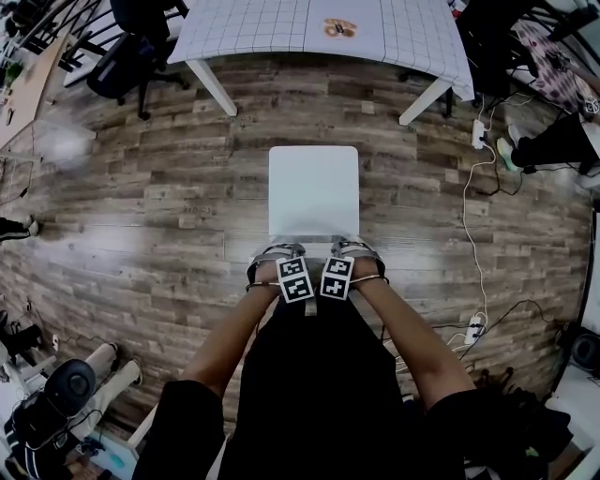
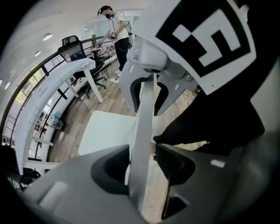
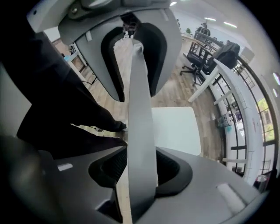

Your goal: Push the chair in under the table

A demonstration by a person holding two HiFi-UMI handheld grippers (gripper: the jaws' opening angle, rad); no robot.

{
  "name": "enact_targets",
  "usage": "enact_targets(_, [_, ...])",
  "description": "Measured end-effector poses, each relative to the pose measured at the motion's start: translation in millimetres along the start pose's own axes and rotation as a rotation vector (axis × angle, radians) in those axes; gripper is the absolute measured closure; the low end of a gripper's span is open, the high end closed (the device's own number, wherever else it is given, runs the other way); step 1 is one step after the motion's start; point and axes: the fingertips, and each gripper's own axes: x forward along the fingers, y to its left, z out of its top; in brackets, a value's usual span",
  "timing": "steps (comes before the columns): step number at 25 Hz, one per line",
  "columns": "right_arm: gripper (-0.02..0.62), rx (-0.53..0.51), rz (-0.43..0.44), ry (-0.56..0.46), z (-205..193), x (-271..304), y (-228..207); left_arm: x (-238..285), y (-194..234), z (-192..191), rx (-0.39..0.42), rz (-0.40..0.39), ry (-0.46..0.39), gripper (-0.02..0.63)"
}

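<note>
Left hand-held gripper (image 2: 143, 162) and right hand-held gripper (image 3: 142, 168) stand wide open, side by side astride the thin grey backrest (image 2: 146, 109) of the white square-seated chair (image 1: 313, 192) — gripping nothing — its seat, then the white gridded counter (image 1: 262, 28), lying straight ahead of both.

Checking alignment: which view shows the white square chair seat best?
The head view: the whole white square chair seat shows from above, facing the white gridded table. Both gripper views show part of it behind the grey backrest edge.
</note>
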Motion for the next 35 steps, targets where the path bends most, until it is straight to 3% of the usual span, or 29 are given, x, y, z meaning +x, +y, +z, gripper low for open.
enact_targets(2, [0.413,-0.035,-0.024,0.032,-0.7,4.4,4.2,8.1,-2.9,-7.1,0.018,0.005,0.036,0.414])
enact_targets(7, [0.518,-0.049,-0.116,0.058,-1.9,5.1,-12.8,19.6,11.6,-17.2,0.084,0.095,0.140,0.466])
enact_targets(9, [0.518,-0.046,-0.121,0.065,-4.1,6.7,-14.9,22.4,16.7,-17.0,0.083,0.117,0.148,0.518])
enact_targets(18, [0.520,-0.067,-0.122,0.059,-1.9,4.9,-13.8,24.8,16.8,-21.7,0.113,0.096,0.182,0.525])
enact_targets(26, [0.520,-0.075,-0.121,0.057,-3.9,5.5,-13.2,25.8,15.2,-20.9,0.189,0.149,0.178,0.525])
enact_targets(35, [0.520,-0.068,-0.111,0.057,-0.6,6.3,-12.6,26.7,15.5,-23.7,0.131,0.113,0.188,0.526])
